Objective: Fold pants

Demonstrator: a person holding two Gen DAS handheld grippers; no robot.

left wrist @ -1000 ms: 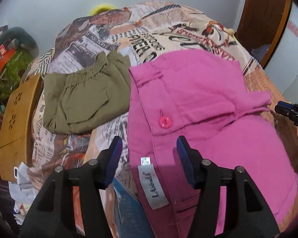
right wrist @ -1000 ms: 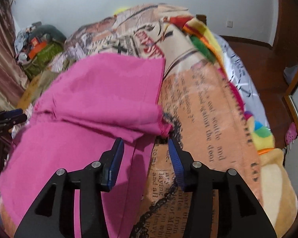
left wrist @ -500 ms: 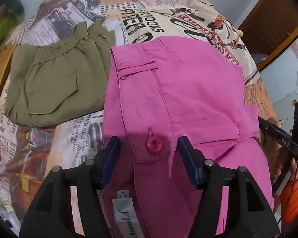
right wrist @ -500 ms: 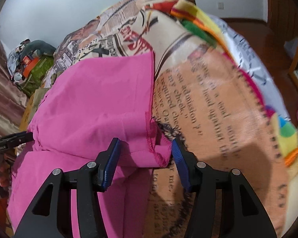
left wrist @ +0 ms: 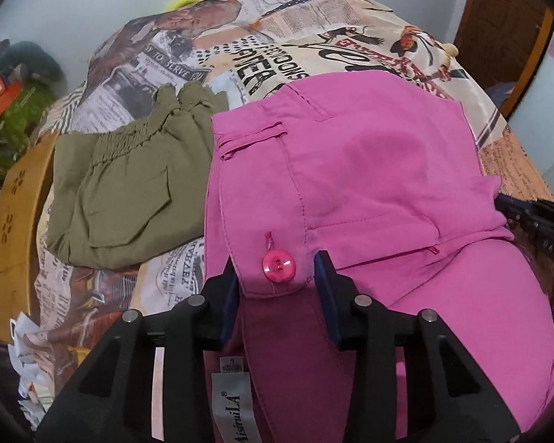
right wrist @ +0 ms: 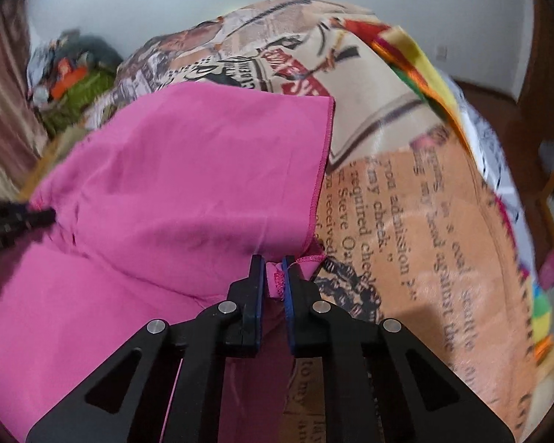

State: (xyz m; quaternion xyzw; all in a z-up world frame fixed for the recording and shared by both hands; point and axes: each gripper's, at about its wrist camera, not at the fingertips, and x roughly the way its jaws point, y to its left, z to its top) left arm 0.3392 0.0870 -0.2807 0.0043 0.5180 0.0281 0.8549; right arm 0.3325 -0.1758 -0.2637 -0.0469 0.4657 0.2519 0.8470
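Note:
Pink pants [left wrist: 351, 170] lie folded on the bed, with the waistband and a pink button [left wrist: 279, 266] at the near left. My left gripper [left wrist: 277, 271] stands over the button tab. Its jaws are closing, with the tab lying flat between them and not pinched. In the right wrist view the pink pants [right wrist: 184, 184] end in a stitched hem corner. My right gripper [right wrist: 275, 278] is shut on that corner. Each gripper shows at the edge of the other's view: the right gripper [left wrist: 535, 217] and the left gripper [right wrist: 14, 221].
Folded olive shorts [left wrist: 129, 192] lie on the bed just left of the pink pants. The newspaper-print bedcover [left wrist: 277, 37] spreads out beyond and to the right [right wrist: 406, 203]. A wooden board [left wrist: 7, 229] and clutter flank the bed's left side.
My left gripper came down over the waistband and its jaws narrowed around the button tab. My right gripper moved onto the hem corner and closed on it.

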